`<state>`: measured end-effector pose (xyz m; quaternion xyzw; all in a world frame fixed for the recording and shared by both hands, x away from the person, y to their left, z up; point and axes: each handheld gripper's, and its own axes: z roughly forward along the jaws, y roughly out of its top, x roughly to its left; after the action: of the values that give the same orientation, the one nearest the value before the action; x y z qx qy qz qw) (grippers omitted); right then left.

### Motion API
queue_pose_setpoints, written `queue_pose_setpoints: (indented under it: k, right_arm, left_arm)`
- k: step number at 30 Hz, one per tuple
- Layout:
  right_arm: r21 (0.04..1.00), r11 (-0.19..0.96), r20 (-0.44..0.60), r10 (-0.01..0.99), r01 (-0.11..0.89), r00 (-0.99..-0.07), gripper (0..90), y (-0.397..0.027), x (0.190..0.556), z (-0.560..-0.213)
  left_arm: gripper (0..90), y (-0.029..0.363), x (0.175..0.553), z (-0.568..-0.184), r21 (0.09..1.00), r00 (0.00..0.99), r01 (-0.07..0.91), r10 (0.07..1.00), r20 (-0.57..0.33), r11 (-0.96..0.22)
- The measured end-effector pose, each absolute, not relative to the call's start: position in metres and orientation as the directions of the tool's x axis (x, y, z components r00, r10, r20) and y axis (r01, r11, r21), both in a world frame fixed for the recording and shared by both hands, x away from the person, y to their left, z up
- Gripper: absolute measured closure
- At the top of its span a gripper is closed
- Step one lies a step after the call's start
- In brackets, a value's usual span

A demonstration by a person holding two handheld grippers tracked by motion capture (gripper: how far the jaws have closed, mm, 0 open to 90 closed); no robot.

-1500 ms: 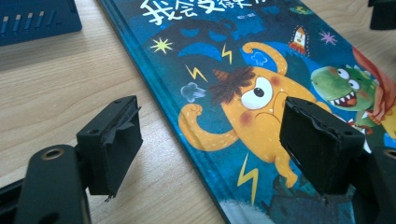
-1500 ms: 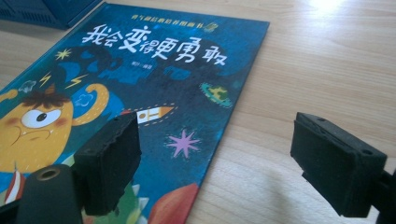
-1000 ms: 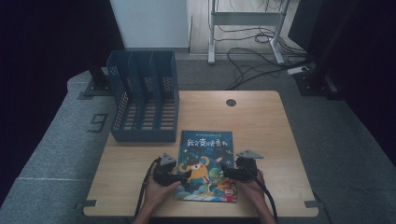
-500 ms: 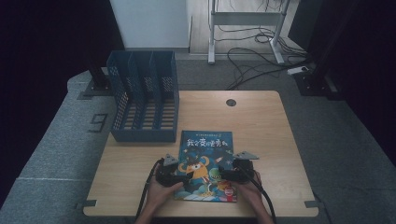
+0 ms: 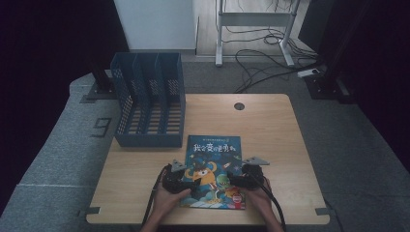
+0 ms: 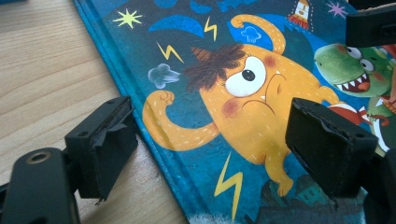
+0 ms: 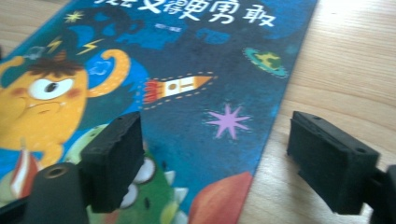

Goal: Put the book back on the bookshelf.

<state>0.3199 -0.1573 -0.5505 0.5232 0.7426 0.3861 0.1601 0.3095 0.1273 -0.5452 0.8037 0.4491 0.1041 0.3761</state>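
a blue file rack (image 5: pixel 150 101) stands at ten o'clock on the wooden table (image 5: pixel 275 125), well apart from the picture book (image 5: pixel 212 169) lying flat at six o'clock, whose left edge the left gripper (image 5: pixel 186 181) straddles, jaws just opening, released, and whose right edge the right gripper (image 5: pixel 237 180) straddles, jaws just narrowing, unclenched, with cables (image 5: pixel 261 58) on the floor at one o'clock.

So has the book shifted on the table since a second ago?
No. The book lies flat in the same spot, its far left corner just as close to the blue file rack, with both grippers at its near edges.
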Motion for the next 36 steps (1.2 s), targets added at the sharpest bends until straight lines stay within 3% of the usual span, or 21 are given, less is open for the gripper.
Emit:
queue_pose_setpoints:
  k: [18,36]
  right_arm:
    - [0.734,0.111,0.227,0.889,0.670,-0.396,29.4,-0.160,0.312,-0.544]
    - [0.708,0.055,0.314,0.868,0.704,-0.384,25.9,-0.168,0.320,-0.547]
  left_arm:
    - [24.0,0.128,0.307,-0.544,0.698,0.553,0.648,0.819,-0.154,-0.306]
    - [22.3,0.125,0.306,-0.544,0.695,0.559,0.648,0.814,-0.157,-0.311]
